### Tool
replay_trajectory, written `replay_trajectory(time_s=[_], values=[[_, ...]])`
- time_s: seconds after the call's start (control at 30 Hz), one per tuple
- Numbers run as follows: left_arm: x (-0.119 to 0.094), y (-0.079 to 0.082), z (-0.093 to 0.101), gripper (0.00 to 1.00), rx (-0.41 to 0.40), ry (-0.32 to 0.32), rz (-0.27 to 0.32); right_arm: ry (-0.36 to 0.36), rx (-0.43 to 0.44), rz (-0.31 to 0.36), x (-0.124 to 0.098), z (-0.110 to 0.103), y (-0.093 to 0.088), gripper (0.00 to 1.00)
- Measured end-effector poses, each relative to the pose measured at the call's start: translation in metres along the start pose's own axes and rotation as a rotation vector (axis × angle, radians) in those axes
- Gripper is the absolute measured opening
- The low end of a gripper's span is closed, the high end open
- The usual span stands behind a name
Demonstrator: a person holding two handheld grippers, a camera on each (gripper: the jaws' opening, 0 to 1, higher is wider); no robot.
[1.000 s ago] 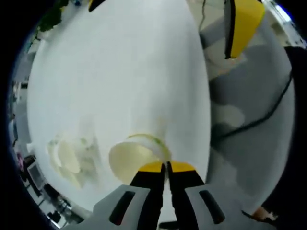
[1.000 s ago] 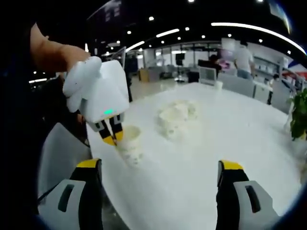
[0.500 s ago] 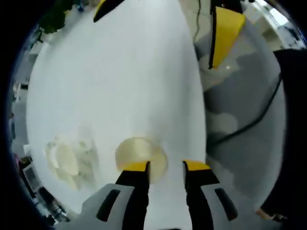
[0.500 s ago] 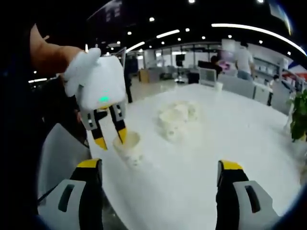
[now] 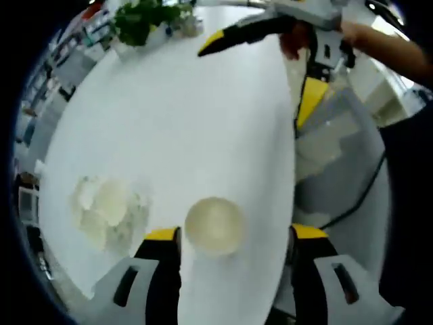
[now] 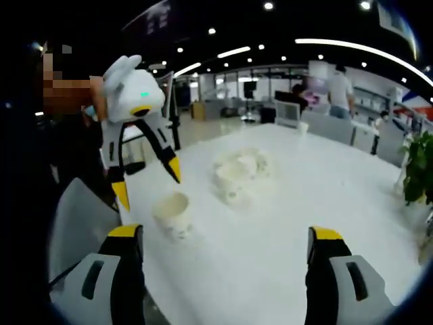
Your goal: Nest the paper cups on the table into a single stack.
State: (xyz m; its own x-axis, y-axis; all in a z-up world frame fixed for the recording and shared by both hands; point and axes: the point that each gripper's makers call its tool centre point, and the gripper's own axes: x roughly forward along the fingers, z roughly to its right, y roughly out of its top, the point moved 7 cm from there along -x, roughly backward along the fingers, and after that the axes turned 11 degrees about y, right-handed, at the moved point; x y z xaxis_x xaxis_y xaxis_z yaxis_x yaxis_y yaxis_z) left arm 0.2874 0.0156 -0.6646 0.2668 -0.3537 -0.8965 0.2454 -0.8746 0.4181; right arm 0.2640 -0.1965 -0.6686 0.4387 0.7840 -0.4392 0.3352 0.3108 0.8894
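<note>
A single paper cup (image 5: 214, 225) stands upright on the white table (image 5: 176, 122) near its edge, also seen as cup (image 6: 171, 214). My left gripper (image 5: 235, 233) hovers above it, wide open, holding nothing; its yellow tips (image 6: 174, 169) hang clear of the rim. A cluster of paper cups (image 5: 108, 206) sits further in on the table, also visible as cluster (image 6: 237, 172). My right gripper (image 6: 225, 235) is open and empty, low over the table's near part, apart from both cup groups; it appears at the far side as right gripper (image 5: 264, 71).
A grey chair (image 5: 338, 149) with a black cable stands beside the table edge, seen too as chair (image 6: 78, 217). A potted plant (image 5: 142, 10) is at the far end, also plant (image 6: 419, 169). People and desks are in the background.
My left gripper, shut on the single cup's rim a second ago, has opened wide and lifted away. The cup stays standing on the table. The right gripper has barely moved.
</note>
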Motion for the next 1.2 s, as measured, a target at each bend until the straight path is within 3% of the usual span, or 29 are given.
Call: replay_trajectory(time_s=[0.13,0.23,0.37,0.47,0.73,0.87,0.93,1.2], values=[[-0.014,-0.013,-0.013,0.67,-0.093,0.048,0.051,-0.01,-0.004,0.009,-0.001,0.003,0.001,1.0],[-0.025,-0.029,-0.023,0.69,-0.211,0.067,0.109,-0.018,-0.002,0.019,-0.003,0.005,0.002,1.0],[-0.036,-0.044,-0.036,0.71,-0.369,0.075,0.225,-0.021,-0.001,0.016,-0.003,0.007,0.001,1.0],[-0.043,-0.053,-0.048,0.73,-0.418,0.123,0.298,-0.025,0.001,0.014,-0.003,0.007,0.0,1.0],[-0.06,-0.083,-0.067,0.85,-0.476,0.242,0.433,-0.035,0.004,0.012,-0.002,0.009,-0.001,1.0],[-0.06,-0.101,-0.07,0.97,-0.466,0.298,0.447,-0.043,0.007,0.023,-0.001,0.013,0.001,1.0],[-0.058,-0.11,-0.069,1.0,-0.493,0.287,0.437,-0.049,0.003,0.023,0.0,0.015,0.002,1.0],[-0.06,-0.132,-0.076,1.0,-0.527,0.343,0.544,-0.05,-0.032,0.026,0.004,0.019,0.003,1.0]])
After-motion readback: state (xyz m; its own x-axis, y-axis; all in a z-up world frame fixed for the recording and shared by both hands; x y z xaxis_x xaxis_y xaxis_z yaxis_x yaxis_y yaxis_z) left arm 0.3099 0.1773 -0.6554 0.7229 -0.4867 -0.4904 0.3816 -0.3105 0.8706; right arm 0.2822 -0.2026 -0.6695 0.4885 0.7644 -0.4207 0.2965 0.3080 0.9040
